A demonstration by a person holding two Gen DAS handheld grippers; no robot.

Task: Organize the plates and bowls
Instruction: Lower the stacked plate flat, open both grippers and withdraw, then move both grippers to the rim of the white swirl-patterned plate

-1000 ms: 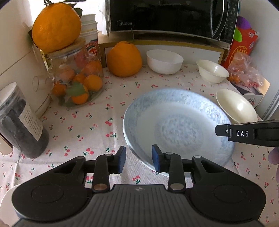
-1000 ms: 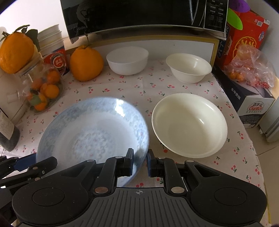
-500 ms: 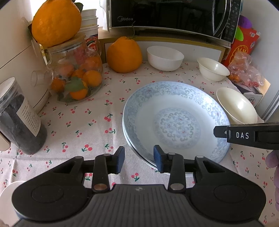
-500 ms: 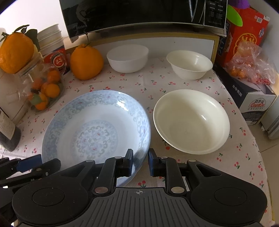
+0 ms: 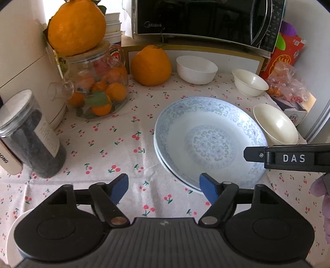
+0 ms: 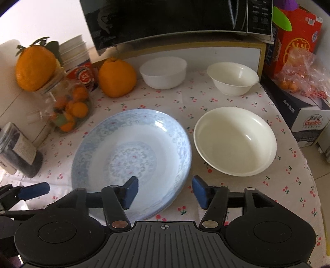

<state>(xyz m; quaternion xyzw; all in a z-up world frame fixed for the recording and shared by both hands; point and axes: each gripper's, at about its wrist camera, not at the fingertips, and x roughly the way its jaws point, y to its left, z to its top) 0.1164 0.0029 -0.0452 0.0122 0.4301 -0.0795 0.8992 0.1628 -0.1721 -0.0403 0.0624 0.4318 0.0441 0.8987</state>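
On the counter (image 6: 237,103), the stacked plates (image 6: 132,152) lie left of a wide bowl (image 6: 235,142); two smaller bowls (image 6: 163,72) (image 6: 233,78) stand behind, before the microwave (image 6: 185,18).

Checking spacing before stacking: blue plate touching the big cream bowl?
Apart. The right wrist view shows a strip of cherry cloth between the blue plate and the cream bowl.

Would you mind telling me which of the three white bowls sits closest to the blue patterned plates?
The wide, shallow cream bowl, just right of the blue patterned plates; the two smaller, deeper bowls stand farther back below the microwave.
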